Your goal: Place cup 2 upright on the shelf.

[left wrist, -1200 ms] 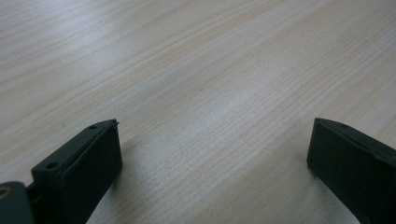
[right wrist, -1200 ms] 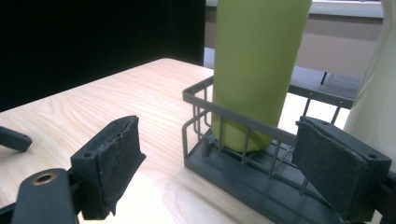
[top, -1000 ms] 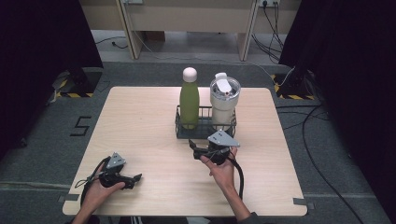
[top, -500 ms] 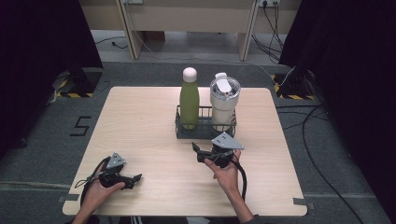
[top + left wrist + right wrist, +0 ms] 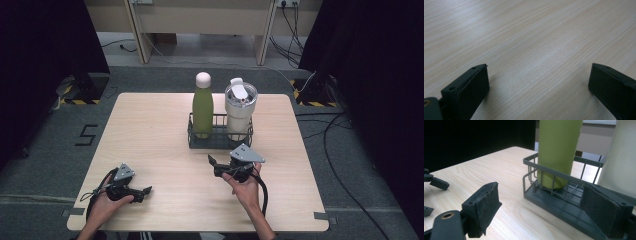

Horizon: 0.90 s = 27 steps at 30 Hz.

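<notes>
Right gripper (image 5: pixel 216 167), jaws spread wide and empty, has drawn back from the wire basket (image 5: pixel 220 141) toward the person, leaving the green bottle (image 5: pixel 202 107) and white tumbler (image 5: pixel 240 111) standing inside, so the placing looks finished.

The high view looks down from 6 o'clock toward 12 over the whole table (image 5: pixel 150 130). The right gripper view sits low and close, sharing the wire basket (image 5: pixel 554 195) and green bottle (image 5: pixel 559 150). The left gripper view skims bare tabletop.

one green bottle (image 5: pixel 202 106), one tumbler (image 5: pixel 240 109), one rack (image 5: pixel 220 141)
</notes>
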Each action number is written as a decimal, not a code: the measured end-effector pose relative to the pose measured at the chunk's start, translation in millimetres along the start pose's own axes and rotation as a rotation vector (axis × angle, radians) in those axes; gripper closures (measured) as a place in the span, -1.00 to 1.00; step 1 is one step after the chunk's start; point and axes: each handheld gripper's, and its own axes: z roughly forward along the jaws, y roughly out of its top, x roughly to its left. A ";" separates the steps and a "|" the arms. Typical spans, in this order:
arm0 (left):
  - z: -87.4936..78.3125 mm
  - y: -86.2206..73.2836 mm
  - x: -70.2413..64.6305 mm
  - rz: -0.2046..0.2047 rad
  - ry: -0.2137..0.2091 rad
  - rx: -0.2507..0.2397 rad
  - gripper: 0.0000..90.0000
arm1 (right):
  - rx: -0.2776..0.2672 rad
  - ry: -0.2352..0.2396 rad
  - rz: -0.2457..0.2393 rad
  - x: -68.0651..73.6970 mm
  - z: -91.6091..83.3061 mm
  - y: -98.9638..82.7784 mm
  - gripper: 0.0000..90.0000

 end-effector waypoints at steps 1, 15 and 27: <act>0.0 0.0 0.0 0.000 0.000 0.000 -0.95 | 0.000 -0.001 -0.001 -0.9 -2.0 0.0 -0.66; 0.0 0.0 0.0 0.000 0.000 0.000 -0.94 | 0.014 0.005 -0.005 -5.5 -10.7 -6.8 -0.66; 0.0 0.0 0.1 0.000 0.000 0.000 -0.95 | 0.029 0.017 0.004 -11.0 -18.9 -12.9 -0.67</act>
